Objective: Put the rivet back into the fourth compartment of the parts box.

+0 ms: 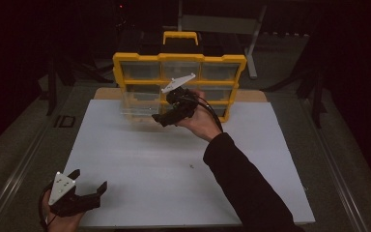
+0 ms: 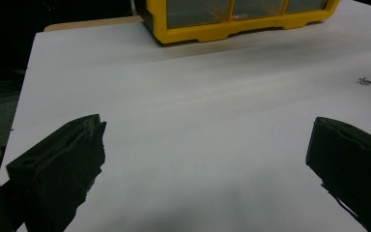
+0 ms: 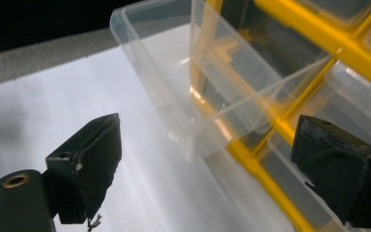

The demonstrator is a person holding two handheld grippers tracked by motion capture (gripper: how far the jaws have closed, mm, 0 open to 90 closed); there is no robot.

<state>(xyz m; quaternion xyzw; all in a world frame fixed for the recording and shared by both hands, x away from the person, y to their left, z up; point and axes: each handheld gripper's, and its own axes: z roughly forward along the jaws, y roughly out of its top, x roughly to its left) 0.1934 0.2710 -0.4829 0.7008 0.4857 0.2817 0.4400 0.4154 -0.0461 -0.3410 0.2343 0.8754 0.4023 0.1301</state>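
A clear drawer juts from the yellow cabinet at the table's far side; the right gripper, jaws wide, hangs just before it. The left gripper, also wide, hovers near-left.

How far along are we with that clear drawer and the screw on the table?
Done: the clear drawer sticks out of the yellow organizer. In hand: nothing; the right gripper stands open beside it, the left gripper open. Left: the small screw lies on the white board.
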